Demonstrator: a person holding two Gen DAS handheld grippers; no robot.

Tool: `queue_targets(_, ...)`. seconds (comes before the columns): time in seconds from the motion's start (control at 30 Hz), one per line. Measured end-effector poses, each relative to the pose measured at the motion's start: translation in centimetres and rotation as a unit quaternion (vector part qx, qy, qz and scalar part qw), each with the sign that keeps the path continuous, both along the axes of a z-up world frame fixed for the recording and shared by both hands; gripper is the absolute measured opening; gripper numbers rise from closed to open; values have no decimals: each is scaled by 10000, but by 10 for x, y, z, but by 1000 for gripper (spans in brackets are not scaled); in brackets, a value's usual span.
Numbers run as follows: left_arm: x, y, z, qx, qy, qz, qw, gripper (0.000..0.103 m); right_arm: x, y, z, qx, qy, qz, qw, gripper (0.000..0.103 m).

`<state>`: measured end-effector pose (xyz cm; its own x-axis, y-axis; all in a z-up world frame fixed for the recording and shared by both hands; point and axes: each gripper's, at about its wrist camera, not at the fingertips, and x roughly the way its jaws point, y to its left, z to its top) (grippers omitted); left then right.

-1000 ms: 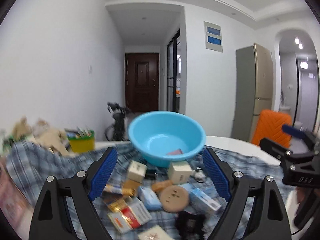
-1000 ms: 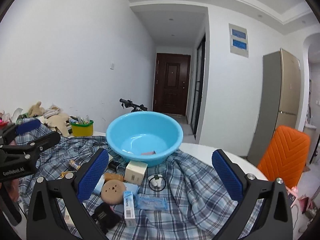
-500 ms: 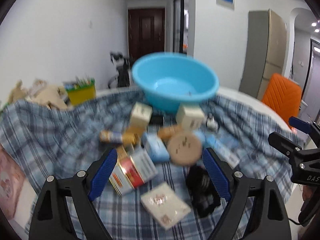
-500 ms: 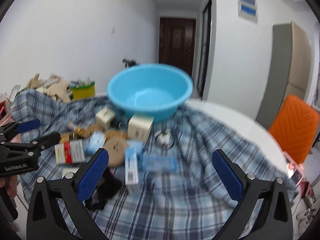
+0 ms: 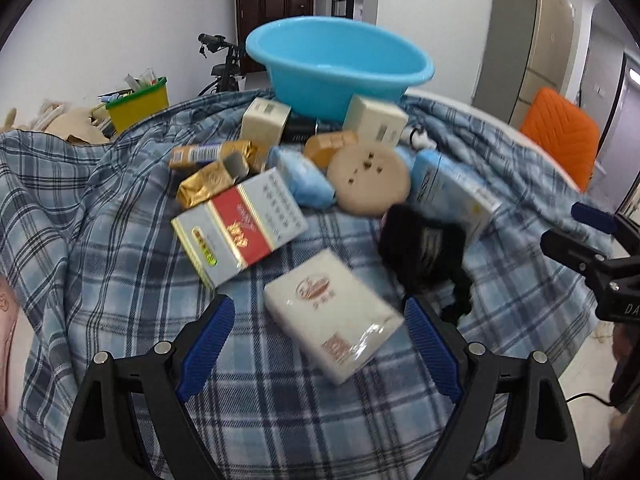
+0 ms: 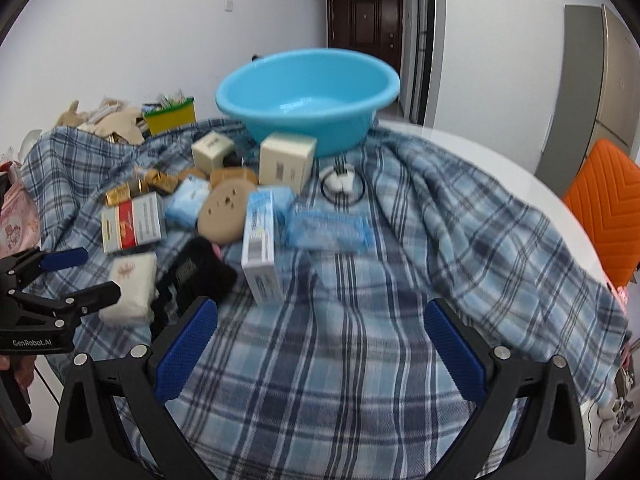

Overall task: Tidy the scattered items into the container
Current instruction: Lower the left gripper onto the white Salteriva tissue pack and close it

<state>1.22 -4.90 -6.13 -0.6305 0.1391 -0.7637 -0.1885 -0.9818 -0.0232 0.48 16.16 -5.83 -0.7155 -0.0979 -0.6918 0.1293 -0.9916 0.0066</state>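
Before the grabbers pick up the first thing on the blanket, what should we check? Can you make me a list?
1. Left tool open: ok.
2. Right tool open: ok.
3. Both tools hold nothing: ok.
4. White tissue pack lies between the left tool's fingers, ready to grab: ok.
5. Something lies between the right tool's fingers: not ok, only plaid cloth.
6. Blue basin has room inside: cannot tell, its floor is partly hidden.

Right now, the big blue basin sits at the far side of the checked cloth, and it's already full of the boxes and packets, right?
Not quite. The blue basin does sit at the far side of the checked cloth, but no boxes or packets show inside it. They lie scattered on the cloth in front of it, like the red and white box. Both wrist views show this.
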Motion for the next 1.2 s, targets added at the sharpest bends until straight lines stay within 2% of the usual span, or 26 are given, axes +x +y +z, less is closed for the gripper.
queue_targets(0.23,-3,9,-4,-111,-73,-57,9999,89,0,-1,-2,24,-2,44,10000,103)
queue_targets(0.4,-7,22,-12,-435,-64,-134,9989,89,-1,-1,-1,-16,23,41,10000,103)
queue_targets(0.57,-11,28,-26,-553,-102,-247,9981,89,-2,4,-4,-29,-21,-33,10000,103)
queue_targets(0.63,-8,28,-25,-574,109,-327,9978,77,-3,7,-3,-32,-15,-67,10000,103)
queue_targets(0.83,-9,17,-22,-513,-42,-390,9979,64,-4,10,0,-52,41,-91,9999,103)
queue_targets(1.03,-7,-10,-23,-771,-118,30,9970,65,-6,3,-2,-32,18,2,10000,103)
queue_targets(1.07,-8,-13,-24,-763,-140,94,9969,68,-7,3,-4,-34,-3,13,10000,103)
queue_targets(1.13,-10,-16,-26,-768,-185,256,9965,83,-8,1,-5,-26,-40,39,10000,103)
queue_targets(1.2,-12,-16,-27,-787,-159,343,9962,84,-8,0,-6,-4,-48,48,10000,103)
